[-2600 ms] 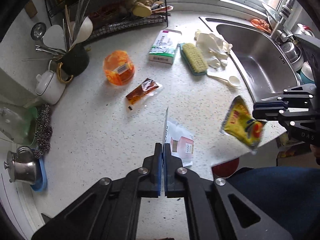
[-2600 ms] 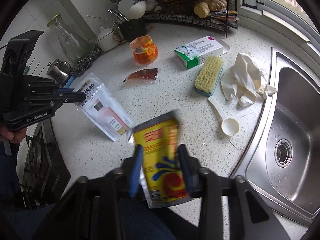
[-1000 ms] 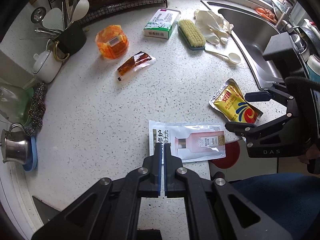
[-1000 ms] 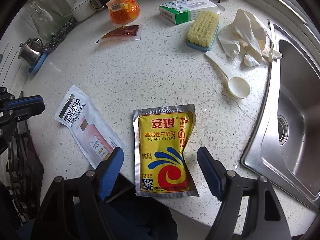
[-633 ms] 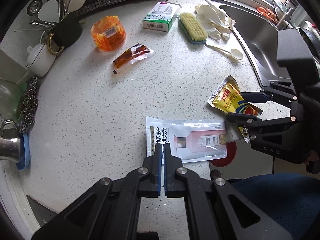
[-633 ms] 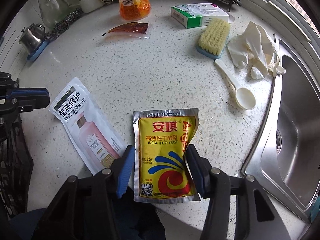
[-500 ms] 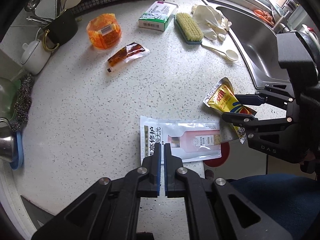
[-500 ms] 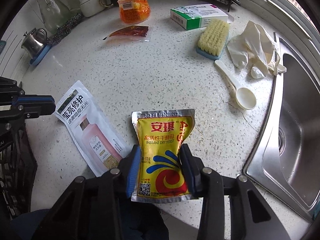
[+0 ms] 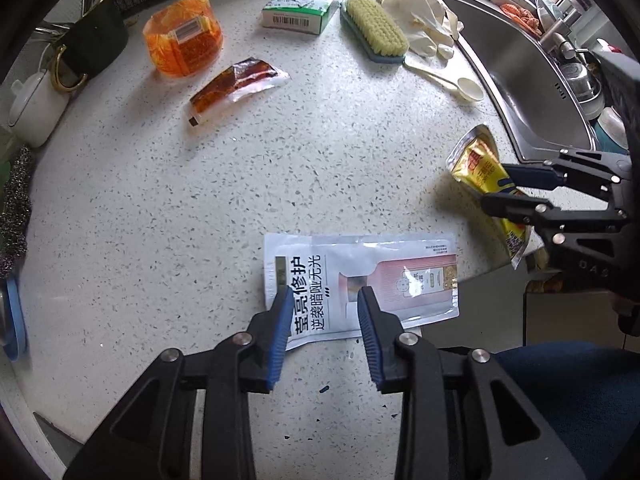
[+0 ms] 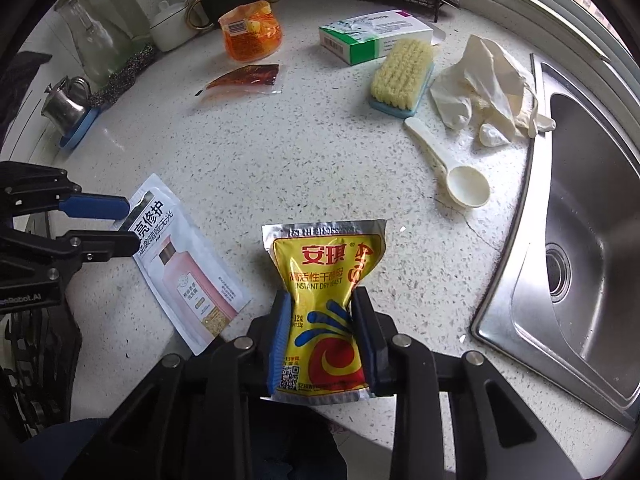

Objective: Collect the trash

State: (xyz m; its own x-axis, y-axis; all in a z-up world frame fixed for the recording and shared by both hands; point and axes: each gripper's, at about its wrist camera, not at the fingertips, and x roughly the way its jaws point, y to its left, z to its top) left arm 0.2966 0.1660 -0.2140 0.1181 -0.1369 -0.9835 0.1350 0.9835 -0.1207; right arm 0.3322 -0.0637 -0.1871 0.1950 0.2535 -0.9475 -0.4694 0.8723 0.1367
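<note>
A white shampoo sachet [image 9: 380,276] lies flat at the counter's front edge. My left gripper [image 9: 324,304] points down over its printed left end. Its jaws are opening and the blue pads [image 9: 282,320] stand apart, not pressing the sachet. My right gripper [image 10: 322,308] is closing on a yellow yeast packet [image 10: 324,256]. Its pads pinch the packet's waist, which crumples inward. In the left wrist view the yellow packet [image 9: 476,164] tilts up off the counter in the right gripper [image 9: 500,188]. The right wrist view shows the left gripper [image 10: 120,224] at the white sachet's [image 10: 188,276] top corner.
A brown sauce sachet [image 9: 236,84], an orange wrapper [image 9: 182,40] and a green-white box [image 9: 302,4] lie farther back. A scrub brush [image 9: 374,28], rubber gloves [image 9: 416,0] and a white spoon [image 9: 468,88] sit beside the steel sink [image 9: 520,80]. A teapot and utensil cup stand at the left.
The left jaws, shut on the white sachet's edge before, have parted and sunk closer to it. The right jaws have closed onto the yellow packet and tipped it up.
</note>
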